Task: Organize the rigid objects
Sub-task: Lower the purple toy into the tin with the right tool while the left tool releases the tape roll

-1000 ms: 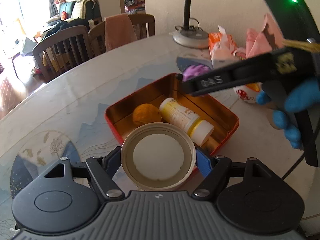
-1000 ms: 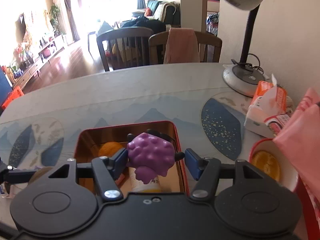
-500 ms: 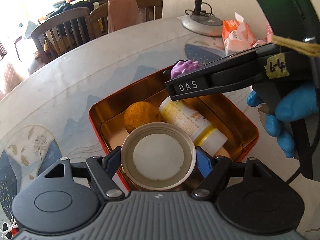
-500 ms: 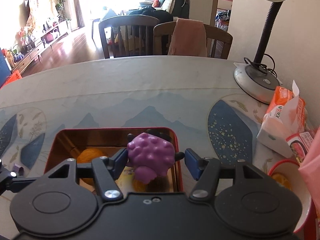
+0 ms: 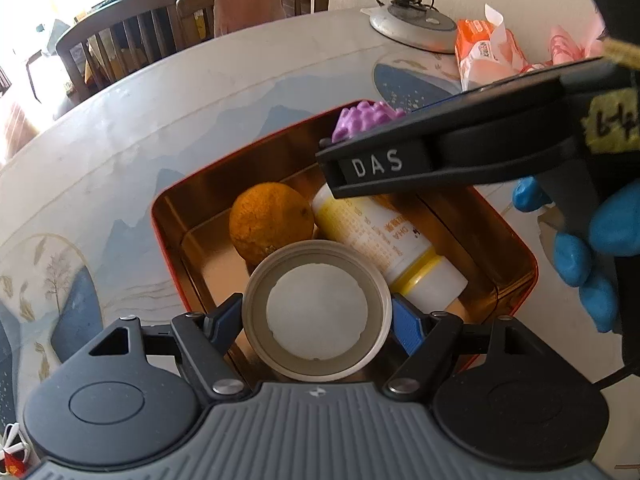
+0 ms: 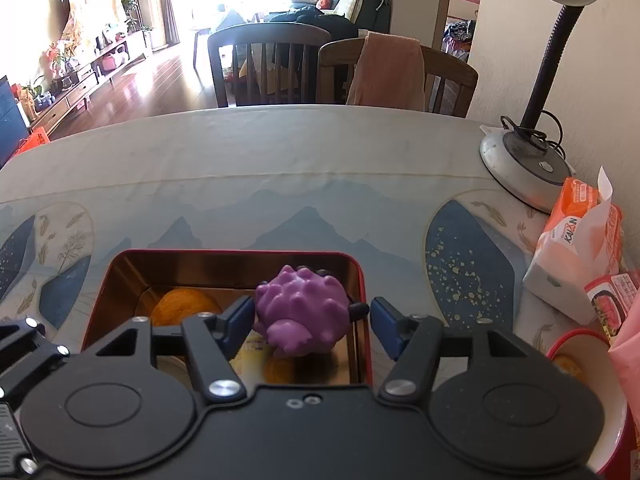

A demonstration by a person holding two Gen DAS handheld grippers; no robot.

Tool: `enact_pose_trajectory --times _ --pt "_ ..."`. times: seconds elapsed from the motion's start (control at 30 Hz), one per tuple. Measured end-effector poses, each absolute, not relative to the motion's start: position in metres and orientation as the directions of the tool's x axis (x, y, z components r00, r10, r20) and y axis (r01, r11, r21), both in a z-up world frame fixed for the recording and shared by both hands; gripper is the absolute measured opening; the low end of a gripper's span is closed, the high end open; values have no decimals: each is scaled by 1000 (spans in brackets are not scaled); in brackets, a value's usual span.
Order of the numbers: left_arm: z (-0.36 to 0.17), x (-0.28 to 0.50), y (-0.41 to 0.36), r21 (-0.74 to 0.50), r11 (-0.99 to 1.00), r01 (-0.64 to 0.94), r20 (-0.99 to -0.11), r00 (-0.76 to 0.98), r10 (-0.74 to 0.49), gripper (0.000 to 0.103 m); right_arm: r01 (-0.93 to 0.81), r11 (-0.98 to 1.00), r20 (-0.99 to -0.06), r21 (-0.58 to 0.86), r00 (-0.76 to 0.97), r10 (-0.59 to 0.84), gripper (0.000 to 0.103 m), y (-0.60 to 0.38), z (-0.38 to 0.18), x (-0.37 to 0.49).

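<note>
Left gripper (image 5: 318, 312) is clenched on a round lid (image 5: 317, 311), blue pads pressing its rim on both sides, open side facing the camera; the lid is held over the near part of a red tin (image 5: 516, 248) with a gold interior. Inside the tin lie an orange (image 5: 271, 220) at the left and a white bottle (image 5: 384, 240) with yellow label and white cap, on its side, just beside the orange and angled toward the near right corner. Right gripper (image 6: 312, 318) grasps a purple toy (image 6: 302, 310) with a knobbly surface; the left pad touches it, while the right pad stands slightly apart, with a small black stub between toy and pad. The toy is held above the far right part of the tin (image 6: 362, 280), not resting on its floor. In the left wrist view the right gripper's (image 5: 340, 148) black body crosses over the tin from the right, the toy (image 5: 362, 120) showing behind its tip, a blue-gloved hand (image 5: 592, 256) on the handle. The tin sits on a table (image 6: 280, 168) with a blue mountain print. To the right stand a lamp (image 6: 528, 156), an orange tissue pack (image 6: 576, 232) and a bowl (image 6: 576, 344) with red rim. Two chairs (image 6: 256, 68) stand at the far edge.
</note>
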State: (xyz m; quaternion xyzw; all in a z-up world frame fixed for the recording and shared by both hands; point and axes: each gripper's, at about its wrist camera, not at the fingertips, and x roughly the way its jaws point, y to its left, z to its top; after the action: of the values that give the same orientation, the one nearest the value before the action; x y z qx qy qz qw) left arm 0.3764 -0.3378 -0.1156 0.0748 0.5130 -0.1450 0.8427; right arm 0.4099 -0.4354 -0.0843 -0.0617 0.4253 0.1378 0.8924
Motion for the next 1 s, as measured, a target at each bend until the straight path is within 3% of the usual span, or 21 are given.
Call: enact_pose_trajectory --times 0.5,1.0 --pt "-104 368 -326 -66 943 326 -865 452 -217 79 -258 965 -771 40 606 194 73 -445 -75 400" --pt "-62 334 -287 -122 943 310 -787 549 -282 82 -257 965 -736 59 641 215 85 -435 -41 358"
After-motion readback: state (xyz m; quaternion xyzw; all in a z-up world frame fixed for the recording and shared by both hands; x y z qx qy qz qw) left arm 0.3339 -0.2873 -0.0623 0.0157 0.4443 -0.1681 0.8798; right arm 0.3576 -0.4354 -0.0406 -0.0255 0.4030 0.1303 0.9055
